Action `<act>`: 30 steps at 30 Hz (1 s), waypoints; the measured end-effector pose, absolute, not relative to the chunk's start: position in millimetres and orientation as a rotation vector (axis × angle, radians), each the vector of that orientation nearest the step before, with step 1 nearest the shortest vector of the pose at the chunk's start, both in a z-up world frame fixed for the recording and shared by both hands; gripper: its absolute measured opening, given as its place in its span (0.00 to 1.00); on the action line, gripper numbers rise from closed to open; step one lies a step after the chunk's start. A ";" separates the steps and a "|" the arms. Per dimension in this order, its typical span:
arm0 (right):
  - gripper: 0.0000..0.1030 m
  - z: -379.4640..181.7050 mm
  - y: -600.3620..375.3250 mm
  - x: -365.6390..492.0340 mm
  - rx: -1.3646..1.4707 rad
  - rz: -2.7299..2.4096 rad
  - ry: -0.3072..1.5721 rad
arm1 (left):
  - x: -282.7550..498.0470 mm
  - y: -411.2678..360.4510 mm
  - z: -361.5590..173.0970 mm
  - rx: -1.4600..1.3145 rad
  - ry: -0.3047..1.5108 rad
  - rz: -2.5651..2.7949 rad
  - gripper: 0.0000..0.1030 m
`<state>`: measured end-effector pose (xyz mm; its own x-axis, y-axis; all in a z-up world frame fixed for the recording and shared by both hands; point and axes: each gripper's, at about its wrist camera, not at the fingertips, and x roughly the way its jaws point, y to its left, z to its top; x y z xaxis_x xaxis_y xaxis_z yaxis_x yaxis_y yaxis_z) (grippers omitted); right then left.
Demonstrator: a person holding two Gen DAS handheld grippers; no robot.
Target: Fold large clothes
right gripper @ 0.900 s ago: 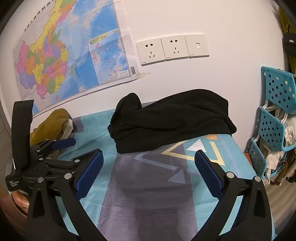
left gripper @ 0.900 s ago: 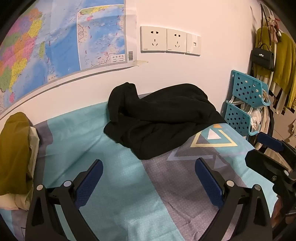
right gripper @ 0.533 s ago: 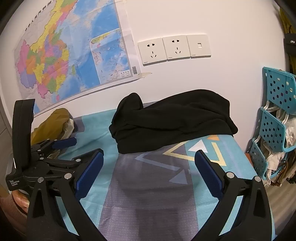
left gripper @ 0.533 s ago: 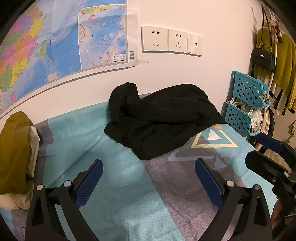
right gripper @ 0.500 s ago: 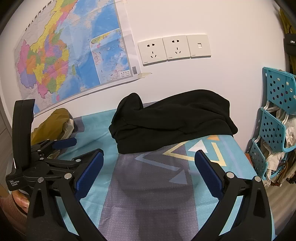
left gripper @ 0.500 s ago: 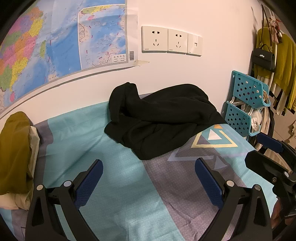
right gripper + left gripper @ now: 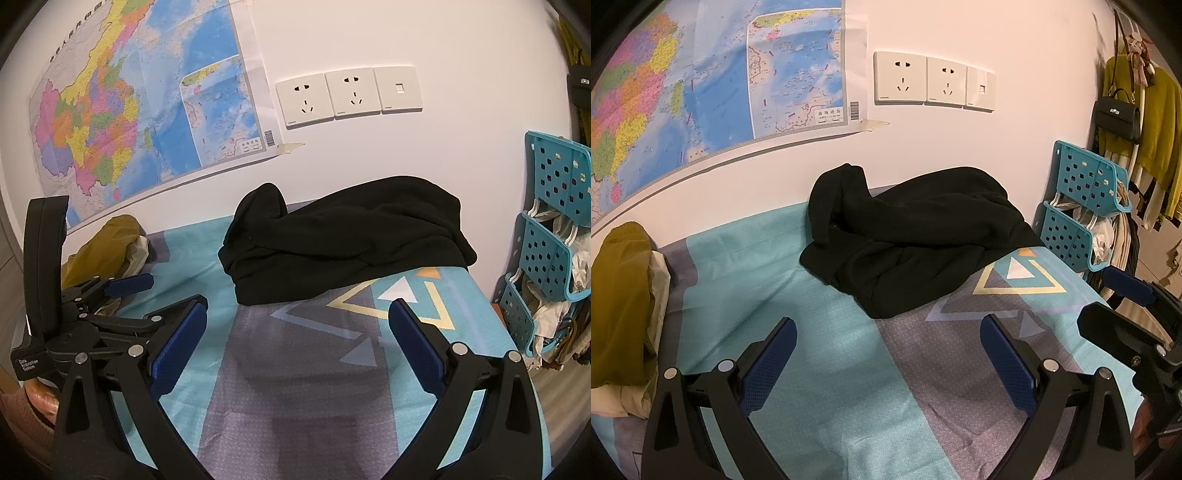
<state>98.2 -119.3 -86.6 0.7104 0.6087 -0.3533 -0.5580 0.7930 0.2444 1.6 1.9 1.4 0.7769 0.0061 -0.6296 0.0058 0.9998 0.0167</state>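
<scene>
black garment [image 7: 912, 240], crumpled heap at the far end of the bed [image 7: 820, 369] against the wall, long axis running left to right along it. left gripper [image 7: 886, 358] and right gripper [image 7: 297, 338]: jaws wide apart, empty. only the left wrist view shows the hanging handbag [image 7: 1117, 114].

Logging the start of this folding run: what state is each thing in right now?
Black garment: crumpled in a heap on the bed, unfolded, untouched.
Left claw: open, empty, above the sheet.
Right claw: open, empty, above the sheet.
Sheet: spread flat, lightly wrinkled.
Olive cloth: bunched at the bed's left edge.
Sockets: nothing plugged in.
</scene>
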 end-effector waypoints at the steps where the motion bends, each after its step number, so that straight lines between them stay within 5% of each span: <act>1: 0.94 -86.8 -118.7 97.2 0.121 0.647 0.433 | 0.5 1.9 0.7 0.014 0.680 -0.001 0.93; 30: 0.94 -82.2 -110.1 102.9 0.103 0.663 0.435 | 2.6 1.0 -1.5 -0.010 0.657 0.001 0.93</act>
<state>102.9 -110.1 -82.2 0.7020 0.6156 -0.3581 -0.5730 0.7868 0.2293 2.6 1.0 -1.5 0.7917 -0.0020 -0.6109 -0.0041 1.0000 -0.0086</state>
